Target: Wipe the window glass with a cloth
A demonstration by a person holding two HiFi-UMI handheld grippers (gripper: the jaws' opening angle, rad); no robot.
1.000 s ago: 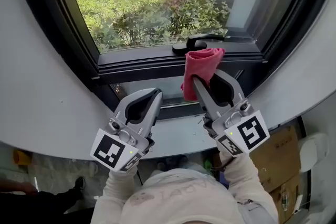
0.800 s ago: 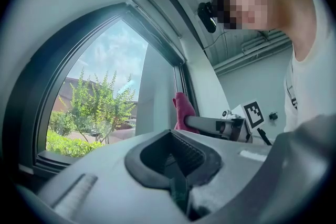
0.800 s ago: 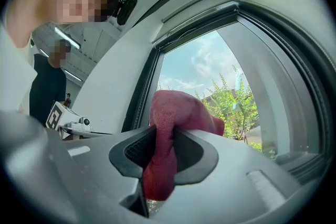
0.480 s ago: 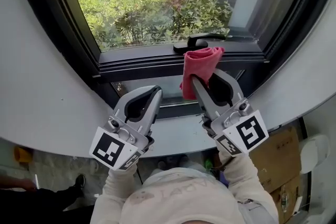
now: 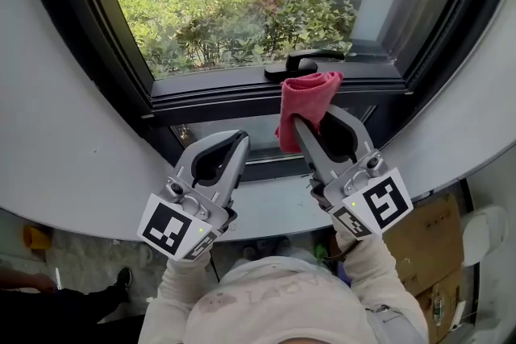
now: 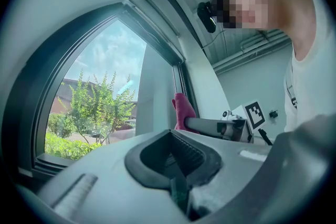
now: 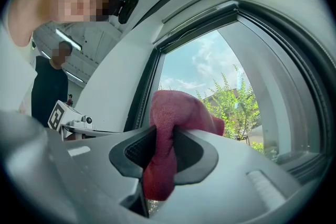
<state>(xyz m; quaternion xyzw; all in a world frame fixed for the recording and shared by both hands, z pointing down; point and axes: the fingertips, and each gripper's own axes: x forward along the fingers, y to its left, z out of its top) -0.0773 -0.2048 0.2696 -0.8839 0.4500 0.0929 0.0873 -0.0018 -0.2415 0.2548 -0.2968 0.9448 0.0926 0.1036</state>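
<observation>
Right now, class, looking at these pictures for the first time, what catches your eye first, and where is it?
The red cloth stands out, clamped in the right gripper close to the dark window handle. Behind it the window glass shows sunlit green shrubs. The left gripper sits shut and empty, lower left.

Both units are the same build. Left gripper (image 5: 235,144) and right gripper (image 5: 319,122): light grey moulded shells, each with a teardrop cut-out lined in black ribbed pads (image 6: 186,155). White marker cube (image 5: 171,228) with black square code on the rear of each, and a small green LED (image 5: 199,231) beside it. Round silver knob (image 5: 176,189) on top. Operator wears long cream sleeves (image 5: 181,290) and a cream top (image 5: 274,304) with faint lettering.
</observation>
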